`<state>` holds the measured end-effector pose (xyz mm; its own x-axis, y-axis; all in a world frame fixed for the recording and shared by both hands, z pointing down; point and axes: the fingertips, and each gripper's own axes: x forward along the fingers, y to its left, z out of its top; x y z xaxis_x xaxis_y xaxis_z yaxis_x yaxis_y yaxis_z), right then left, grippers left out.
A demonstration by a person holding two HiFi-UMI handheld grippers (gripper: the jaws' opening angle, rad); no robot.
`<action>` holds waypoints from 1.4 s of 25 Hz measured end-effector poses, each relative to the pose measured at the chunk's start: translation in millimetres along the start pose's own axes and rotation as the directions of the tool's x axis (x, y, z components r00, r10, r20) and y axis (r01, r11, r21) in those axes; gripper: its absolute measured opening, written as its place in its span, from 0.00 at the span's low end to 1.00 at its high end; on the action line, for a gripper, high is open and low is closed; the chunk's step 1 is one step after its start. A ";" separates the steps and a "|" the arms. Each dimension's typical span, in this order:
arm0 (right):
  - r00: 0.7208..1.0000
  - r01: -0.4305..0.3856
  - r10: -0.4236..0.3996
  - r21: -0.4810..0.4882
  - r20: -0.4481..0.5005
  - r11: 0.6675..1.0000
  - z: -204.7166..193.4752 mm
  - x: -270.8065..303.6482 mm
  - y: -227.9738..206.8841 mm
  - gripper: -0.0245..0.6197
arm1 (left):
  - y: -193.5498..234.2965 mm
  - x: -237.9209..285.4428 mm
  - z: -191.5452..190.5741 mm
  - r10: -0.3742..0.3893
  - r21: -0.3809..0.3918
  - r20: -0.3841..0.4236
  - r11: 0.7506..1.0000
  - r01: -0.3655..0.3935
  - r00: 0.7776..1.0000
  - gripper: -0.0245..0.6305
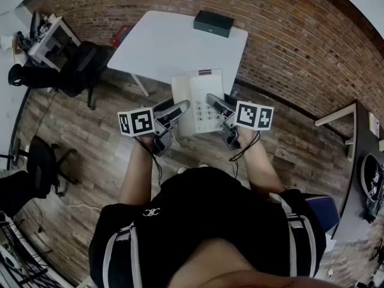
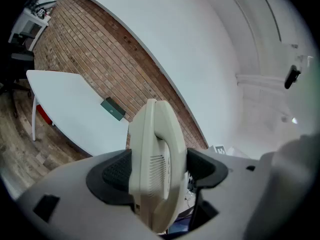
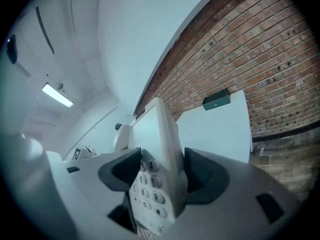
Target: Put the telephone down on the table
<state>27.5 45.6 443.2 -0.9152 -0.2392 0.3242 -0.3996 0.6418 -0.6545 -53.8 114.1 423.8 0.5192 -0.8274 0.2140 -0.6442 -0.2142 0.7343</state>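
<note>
Carrying the telephone (image 1: pixel 198 101) level, in the air just short of the table (image 1: pixel 156 47), on its near side. Left gripper (image 2: pixel 159 170) pinches the handset side; right gripper (image 3: pixel 161 173) pinches the keypad side. Recommend advancing both together over the table and lowering flat, clear of the dark box (image 1: pixel 213 23) at its far edge, before releasing.

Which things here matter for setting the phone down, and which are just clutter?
Job: telephone, left gripper and right gripper both clamped on it, white table.
Lying about: dark box on that table, office chair, side desk.
</note>
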 end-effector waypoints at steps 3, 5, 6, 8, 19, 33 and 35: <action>1.000 0.002 -0.002 -0.003 0.011 1.000 1.6 -4.2 -1.4 0.40 | -3.4 2.9 -0.4 -0.004 0.007 -0.002 1.000 0.004 1.000 0.56; 1.000 -0.001 0.002 -0.003 0.016 1.000 2.5 -5.9 -0.7 0.40 | -5.5 2.9 -0.1 -0.004 0.012 0.000 1.000 0.004 1.000 0.56; 1.000 -0.004 0.004 -0.004 0.018 1.000 2.9 -6.2 0.2 0.40 | -6.1 2.3 0.3 -0.005 0.015 0.001 1.000 0.005 1.000 0.56; 1.000 -0.006 0.006 -0.007 0.020 1.000 2.8 -5.6 1.4 0.40 | -6.1 1.1 0.4 -0.004 0.016 0.001 1.000 0.004 1.000 0.56; 0.999 0.003 -0.003 0.007 0.033 1.000 3.0 -7.6 -2.1 0.40 | -6.8 4.7 0.2 0.000 0.024 -0.001 1.000 0.000 1.000 0.56; 0.999 -0.022 0.022 0.009 0.033 1.000 18.4 -22.6 -38.6 0.40 | -14.6 45.9 -4.5 0.020 0.032 0.015 0.999 -0.020 1.000 0.56; 0.999 -0.026 0.025 0.011 0.035 1.000 23.4 -16.9 -41.8 0.40 | -10.2 49.1 1.7 0.022 0.037 0.022 0.999 -0.023 1.000 0.56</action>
<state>58.4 5.7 449.0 -0.9262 -0.2482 0.2837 -0.3766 0.6398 -0.6700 -22.6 74.7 425.7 0.4920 -0.8434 0.2161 -0.6764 -0.2140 0.7048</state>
